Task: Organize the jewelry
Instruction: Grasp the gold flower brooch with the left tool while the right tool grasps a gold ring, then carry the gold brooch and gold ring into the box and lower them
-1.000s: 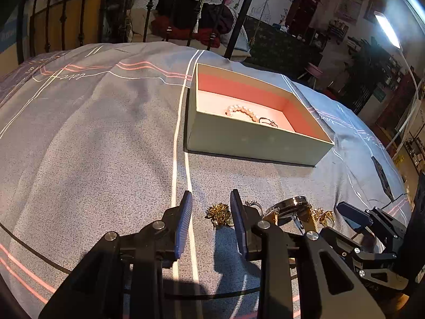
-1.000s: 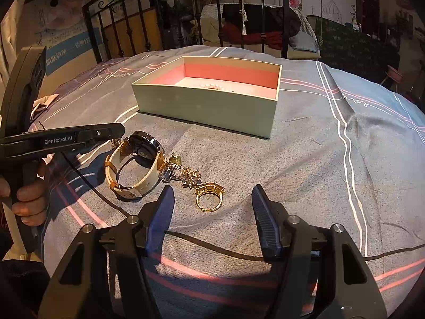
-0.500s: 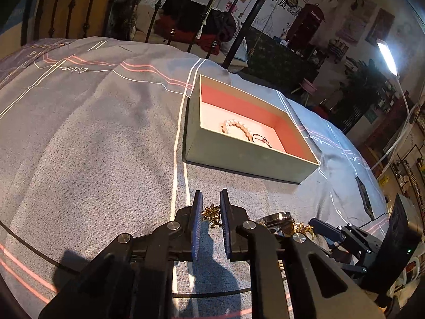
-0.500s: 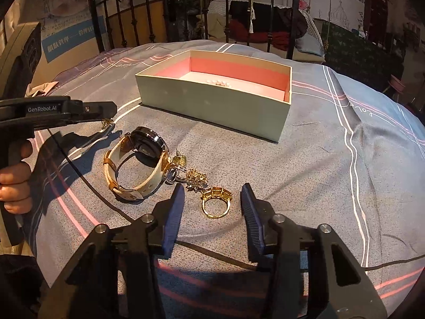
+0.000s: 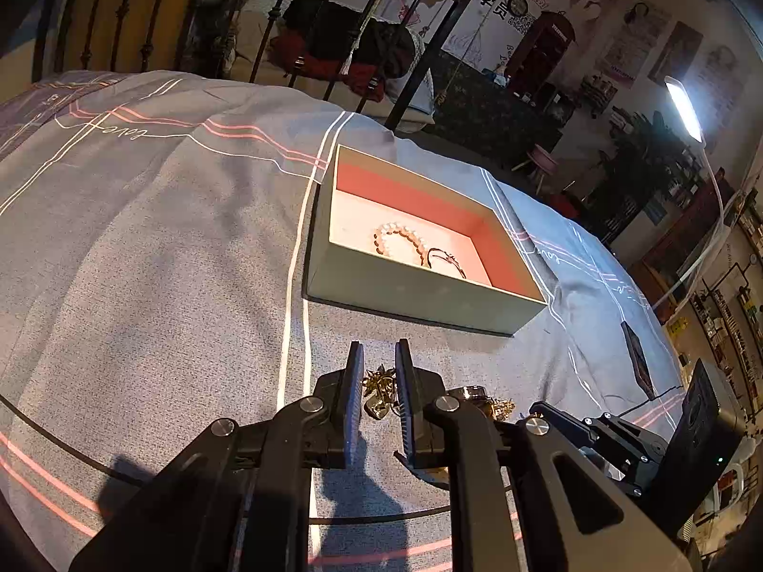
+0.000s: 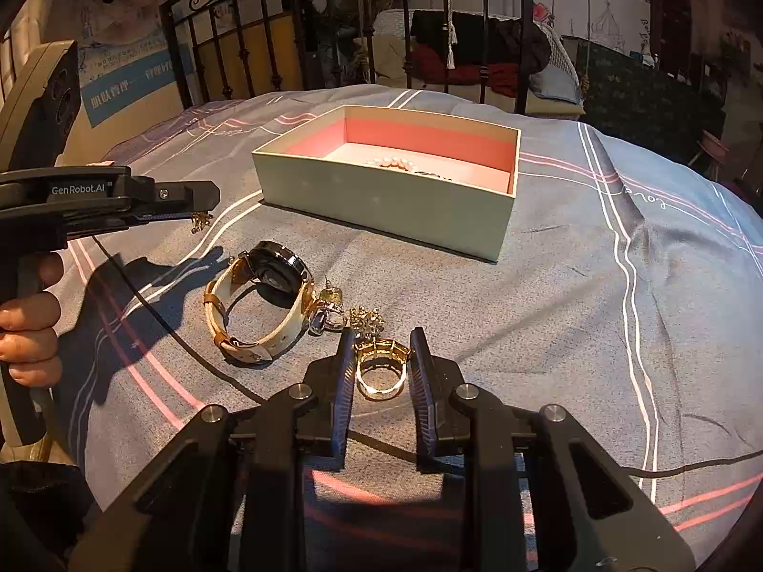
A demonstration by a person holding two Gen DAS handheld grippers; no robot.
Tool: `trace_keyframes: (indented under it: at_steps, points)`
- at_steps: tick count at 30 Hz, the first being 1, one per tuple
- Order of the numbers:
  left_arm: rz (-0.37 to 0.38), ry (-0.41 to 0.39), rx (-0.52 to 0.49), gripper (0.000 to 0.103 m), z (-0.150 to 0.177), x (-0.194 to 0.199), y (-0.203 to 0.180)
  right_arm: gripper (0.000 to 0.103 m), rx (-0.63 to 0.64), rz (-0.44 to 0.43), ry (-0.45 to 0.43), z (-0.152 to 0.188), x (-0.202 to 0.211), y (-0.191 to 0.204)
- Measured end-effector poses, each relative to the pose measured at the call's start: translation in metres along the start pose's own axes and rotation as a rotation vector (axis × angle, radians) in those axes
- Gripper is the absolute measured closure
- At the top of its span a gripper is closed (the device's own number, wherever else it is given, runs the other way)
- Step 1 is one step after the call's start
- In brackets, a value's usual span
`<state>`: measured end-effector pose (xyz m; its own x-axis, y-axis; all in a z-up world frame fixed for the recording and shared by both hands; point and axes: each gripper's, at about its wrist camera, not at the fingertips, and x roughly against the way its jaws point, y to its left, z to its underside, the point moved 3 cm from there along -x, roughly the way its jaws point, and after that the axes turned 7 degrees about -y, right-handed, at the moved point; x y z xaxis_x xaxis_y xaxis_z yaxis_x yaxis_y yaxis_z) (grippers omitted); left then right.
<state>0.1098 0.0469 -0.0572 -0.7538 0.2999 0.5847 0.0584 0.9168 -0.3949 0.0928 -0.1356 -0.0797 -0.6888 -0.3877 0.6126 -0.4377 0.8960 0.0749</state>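
Now the left gripper [image 5: 376, 393] is clamped on a small gold flower-shaped trinket [image 5: 377, 388], which the right wrist view shows lifted clear of the grey striped bedspread [image 6: 572, 295]. The right gripper [image 6: 383, 369] has just been closing around a gold ring with a raised setting [image 6: 381, 367], its pads touching the band. Just left lies a cream-strapped wristwatch [image 6: 260, 302]. Beyond, across open bedspread, the pale green box with pink lining [image 5: 419, 286] holds a pearl bracelet [image 5: 398, 238], seen whole only in the left view.

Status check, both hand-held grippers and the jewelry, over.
Left hand-held gripper shut on gold charm, lifted off the bedspread. Right hand-held gripper, jaws just closing, pinches gold ring. Watch loose beside it. Box path unobstructed.
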Motion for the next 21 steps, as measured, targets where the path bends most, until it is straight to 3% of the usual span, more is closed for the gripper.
trace_keyframes:
  at_steps: [11,21]
  points:
    - [-0.001,0.031,-0.069,0.09,0.0,-0.016,-0.022,0.079,0.003,-0.013,-0.011,-0.014,-0.003,-0.001]
    - [-0.01,-0.029,-0.171,0.09,-0.05,-0.032,-0.057,0.079,0.016,-0.022,-0.087,-0.074,-0.01,-0.011]
